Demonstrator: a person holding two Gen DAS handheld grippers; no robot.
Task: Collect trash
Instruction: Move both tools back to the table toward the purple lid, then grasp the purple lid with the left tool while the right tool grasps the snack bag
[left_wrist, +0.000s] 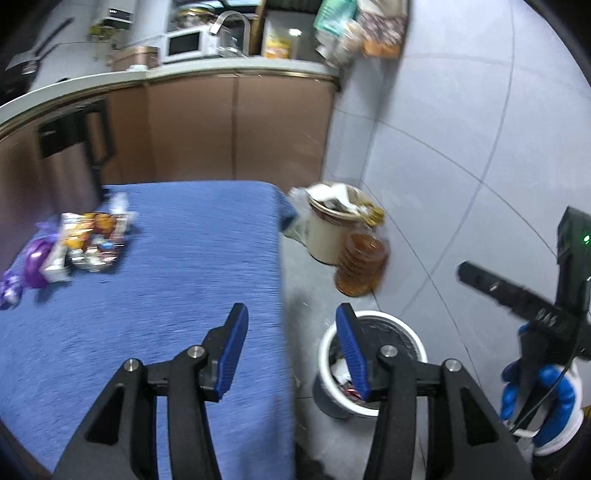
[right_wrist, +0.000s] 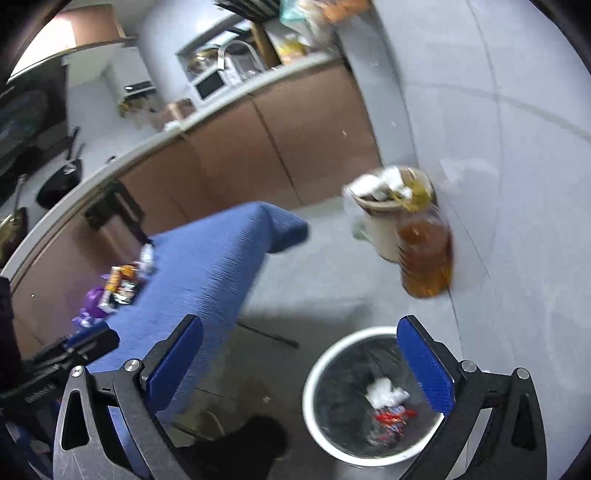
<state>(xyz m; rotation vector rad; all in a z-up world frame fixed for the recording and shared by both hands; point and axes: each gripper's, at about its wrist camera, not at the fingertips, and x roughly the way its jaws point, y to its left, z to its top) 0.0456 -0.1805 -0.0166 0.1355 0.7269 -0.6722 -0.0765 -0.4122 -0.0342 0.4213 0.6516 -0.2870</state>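
A pile of wrappers and packets (left_wrist: 81, 243) lies on the blue-covered table (left_wrist: 177, 280) at its far left; the same pile (right_wrist: 118, 284) shows in the right wrist view. On the floor to the right of the table stands a white bin (left_wrist: 384, 315) with a dark liner. Its rim (right_wrist: 314, 369) rings a white crumpled piece and a red wrapper (right_wrist: 388, 406). My left gripper (left_wrist: 291, 312) is open and empty over the table's right edge. My right gripper (right_wrist: 300, 325) stands wide open above the bin, with nothing between its blue pads.
A cream bin (left_wrist: 328, 236) overfilled with rubbish and an amber bottle (left_wrist: 362, 266) stand by the tiled wall. Brown cabinets (left_wrist: 221, 125) under a counter run behind the table. A blue-gloved hand (left_wrist: 539, 391) holds the right gripper. A dark shape (right_wrist: 251, 439) lies on the floor.
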